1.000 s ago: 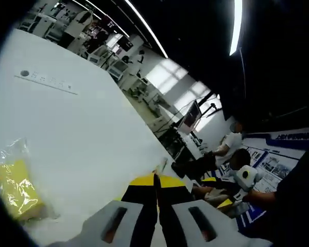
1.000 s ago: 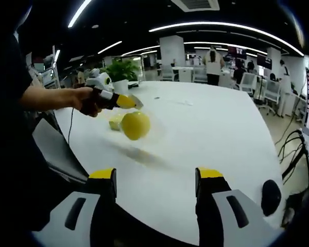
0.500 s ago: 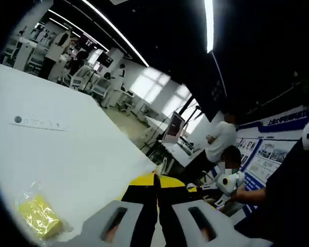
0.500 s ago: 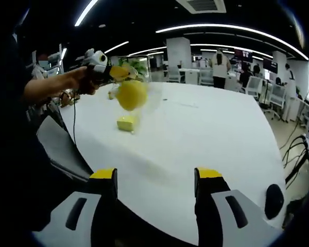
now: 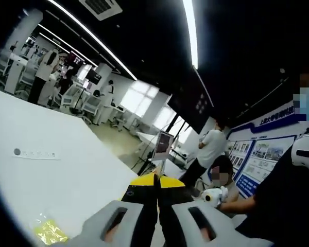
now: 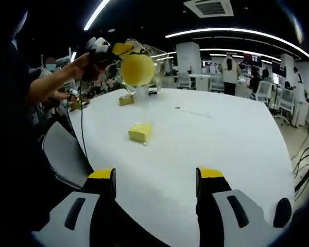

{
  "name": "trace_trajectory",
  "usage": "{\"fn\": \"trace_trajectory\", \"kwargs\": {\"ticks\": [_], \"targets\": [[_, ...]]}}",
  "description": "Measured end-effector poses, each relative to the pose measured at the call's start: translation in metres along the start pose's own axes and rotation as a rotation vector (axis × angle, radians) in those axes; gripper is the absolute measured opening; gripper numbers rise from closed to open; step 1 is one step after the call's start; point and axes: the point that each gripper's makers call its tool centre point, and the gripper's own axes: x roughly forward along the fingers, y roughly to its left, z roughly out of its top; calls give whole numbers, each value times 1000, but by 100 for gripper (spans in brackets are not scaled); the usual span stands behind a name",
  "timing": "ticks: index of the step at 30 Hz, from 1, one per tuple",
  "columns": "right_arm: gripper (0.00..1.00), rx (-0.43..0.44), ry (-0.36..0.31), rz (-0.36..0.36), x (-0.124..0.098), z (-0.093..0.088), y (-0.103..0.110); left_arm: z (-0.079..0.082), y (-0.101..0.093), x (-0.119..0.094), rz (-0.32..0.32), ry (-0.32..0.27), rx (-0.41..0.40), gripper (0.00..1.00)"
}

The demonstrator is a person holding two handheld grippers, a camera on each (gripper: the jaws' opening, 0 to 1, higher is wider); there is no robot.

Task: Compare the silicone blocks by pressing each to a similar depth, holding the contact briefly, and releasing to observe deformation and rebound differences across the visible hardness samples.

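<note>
Above the worktop point(image 6: 232, 139)'s left edge: left claw point(image 6: 124, 49) clenched on bagged yellow block point(image 6: 137, 69).
Right claw point(image 6: 154, 177): released, idle.
Advice: lower it beside the lying block point(image 6: 140, 132), then press evenly.

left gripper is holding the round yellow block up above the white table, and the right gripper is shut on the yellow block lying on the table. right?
Not quite. The right gripper is open, jaws apart and empty; the rectangular yellow silicone block lies untouched on the white table ahead of it, as the right gripper view shows. The rest holds: the left gripper holds the round yellow silicone block above the table.
</note>
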Motion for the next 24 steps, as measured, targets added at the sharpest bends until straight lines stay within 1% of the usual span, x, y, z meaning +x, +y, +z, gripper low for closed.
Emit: {"fn": "trace_trajectory", "kwargs": {"ticks": [2, 4, 9, 10, 13, 15, 17, 18, 20, 21, 22, 24], "targets": [[59, 3, -11, 13, 4, 8, 1, 9, -7, -1, -16, -15, -1, 0], [58, -2, -16, 21, 7, 13, 1, 17, -11, -2, -26, -34, -32, 0], [58, -2, -53, 57, 15, 32, 7, 29, -18, -7, -29, -47, -14, 0], [58, -3, -64, 70, 16, 38, 9, 30, -18, -9, -21, -46, -8, 0], [60, -1, -109, 109, 20, 59, 15, 29, -19, -15, -15, -40, 4, 0], [61, 17, -166, 143, 22, 80, 20, 27, -19, -19, -17, -33, 0, 0], [60, 25, -208, 168, 26, 100, 23, 22, -20, -22, -20, -19, 5, 0], [60, 22, -221, 179, 27, 108, 25, 21, -21, -23, -18, -18, 6, 0], [60, 18, -226, 192, 33, 119, 28, 19, -24, -23, -32, -9, 0, 0], [60, 16, -242, 215, 40, 132, 32, 19, -24, -23, -33, -9, -1, 0], [61, 16, -247, 223, 41, 135, 34, 18, -25, -24, -35, -7, -2, 0], [61, 33, -269, 275, 48, 150, 45, 17, -27, -25, -44, -3, -8, 0]]}}
